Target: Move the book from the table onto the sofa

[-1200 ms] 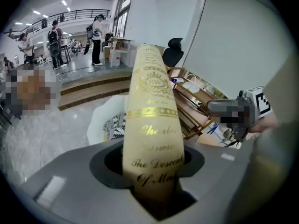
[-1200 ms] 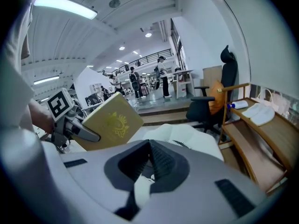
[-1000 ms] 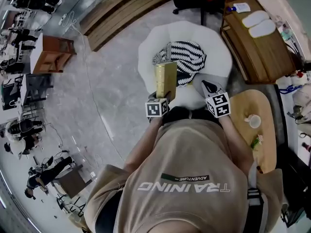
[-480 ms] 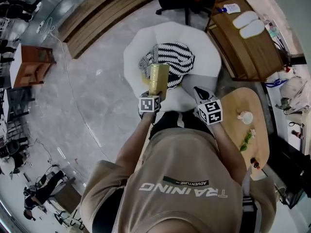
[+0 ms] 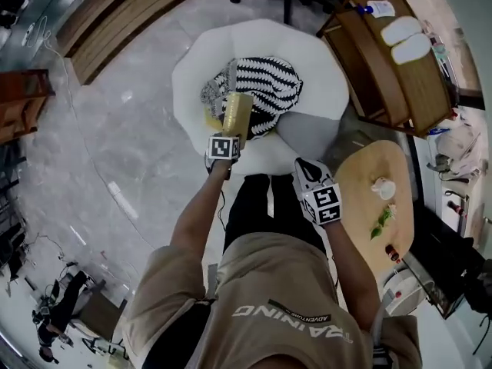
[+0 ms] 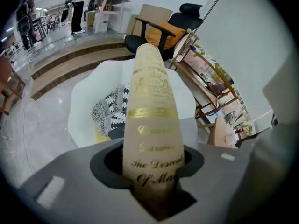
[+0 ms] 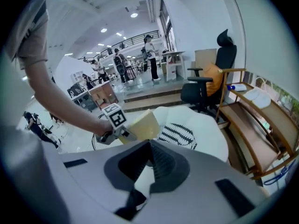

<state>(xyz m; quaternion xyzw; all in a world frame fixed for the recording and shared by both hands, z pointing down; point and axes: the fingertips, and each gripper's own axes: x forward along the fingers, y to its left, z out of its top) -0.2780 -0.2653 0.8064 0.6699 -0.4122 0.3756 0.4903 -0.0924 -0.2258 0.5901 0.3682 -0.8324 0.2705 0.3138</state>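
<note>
Striped cushion (image 5: pixel 260 92) on white sofa (image 5: pixel 190 79)

Setting: large open-plan office hall with a staged living-room corner. Evidence: polished grey stone floor (image 5: pixel 131 152); broad wooden steps (image 6: pixel 70 62); ceiling lights (image 7: pixel 134 15) over two levels; people (image 7: pixel 149 55) standing at the far end (too distant for detail); black office chair (image 7: pixel 219 73); white sofa (image 5: pixel 315 60); wooden shelf rack (image 5: pixel 384 68); oval wooden side table (image 5: pixel 365 167)

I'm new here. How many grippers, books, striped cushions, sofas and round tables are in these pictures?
Grippers, the left gripper and the right gripper: 2
The book: 1
The striped cushion: 1
The sofa: 1
The round table: 1
Total: 6
</note>
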